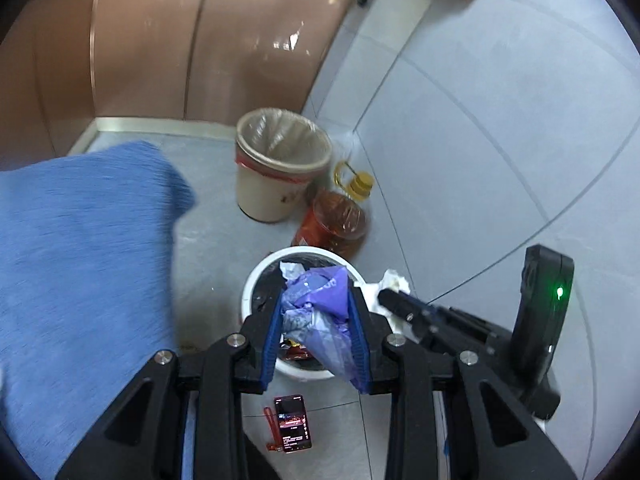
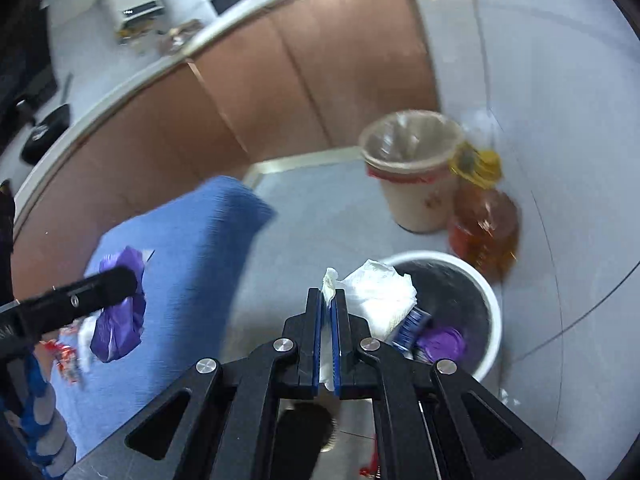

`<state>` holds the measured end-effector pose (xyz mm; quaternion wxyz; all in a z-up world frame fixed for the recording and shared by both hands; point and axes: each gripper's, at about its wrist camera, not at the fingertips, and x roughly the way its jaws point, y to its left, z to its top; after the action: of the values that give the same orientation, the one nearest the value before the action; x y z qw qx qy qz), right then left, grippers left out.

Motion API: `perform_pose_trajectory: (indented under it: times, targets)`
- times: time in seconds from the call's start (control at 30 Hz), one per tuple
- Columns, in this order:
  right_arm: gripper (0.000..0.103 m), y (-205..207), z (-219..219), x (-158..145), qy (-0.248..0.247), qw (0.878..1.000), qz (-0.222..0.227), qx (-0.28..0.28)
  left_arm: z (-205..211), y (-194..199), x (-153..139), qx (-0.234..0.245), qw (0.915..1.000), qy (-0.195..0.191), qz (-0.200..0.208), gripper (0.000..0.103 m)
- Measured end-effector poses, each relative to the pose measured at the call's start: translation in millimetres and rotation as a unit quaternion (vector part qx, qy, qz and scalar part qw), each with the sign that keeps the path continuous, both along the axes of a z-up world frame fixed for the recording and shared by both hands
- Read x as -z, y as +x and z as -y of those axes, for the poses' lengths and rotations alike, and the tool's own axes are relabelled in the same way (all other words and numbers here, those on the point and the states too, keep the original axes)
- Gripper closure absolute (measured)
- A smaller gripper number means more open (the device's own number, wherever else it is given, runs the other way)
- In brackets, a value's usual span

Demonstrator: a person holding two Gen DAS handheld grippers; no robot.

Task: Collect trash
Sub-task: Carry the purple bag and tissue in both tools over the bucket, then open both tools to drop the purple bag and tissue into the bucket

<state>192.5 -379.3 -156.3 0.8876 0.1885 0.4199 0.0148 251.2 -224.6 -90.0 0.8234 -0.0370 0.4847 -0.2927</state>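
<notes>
Purple plastic bag [image 1: 320,300] is pinched between the left gripper's [image 1: 318,300] blue pads, above the white bin [image 1: 256,280]. White tissue [image 2: 376,296] is clamped in the right gripper [image 2: 330,300], jaws pressed together, beside that bin's rim. Beige lined bin [image 1: 276,168] and oil bottle [image 1: 340,220] stand just beyond, on grey tiled floor [image 1: 480,120].

Crumpled purple bag [image 1: 320,300] and white tissue [image 2: 380,292] hang above the white-rimmed, black-lined bin [image 2: 494,304].

The grey tiled floor [image 1: 460,128] carries a beige bin [image 1: 276,176], an oil bottle [image 1: 340,220], a white bin [image 1: 256,280] and a phone [image 1: 294,424].
</notes>
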Motion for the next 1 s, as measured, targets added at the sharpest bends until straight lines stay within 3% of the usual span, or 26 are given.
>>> perform_pose_trajectory:
  times: [0.23,0.43,0.5,0.6,0.73,1.0]
  targets:
    - [0.097,27,33,61,0.010,0.998,-0.051,0.025,56,34,59,0.007,0.9987,0.022,-0.045,0.071]
    - [0.093,36,41,91,0.004,0.996,-0.078,0.038,74,51,92,0.011,0.9971,0.027,-0.071,0.071]
    - [0.088,34,44,95,0.003,0.996,-0.082,0.044,74,53,95,0.010,0.9969,0.025,-0.074,0.065]
    - [0.074,32,45,97,-0.008,0.995,-0.085,0.049,74,54,95,0.007,0.9973,0.020,-0.070,0.059]
    - [0.066,28,43,93,-0.018,0.995,-0.084,0.053,67,51,85,0.003,0.9981,0.010,-0.060,0.059]
    - [0.043,10,28,41,-0.039,0.996,-0.028,0.075,25,23,30,-0.033,0.9993,-0.013,0.008,0.059]
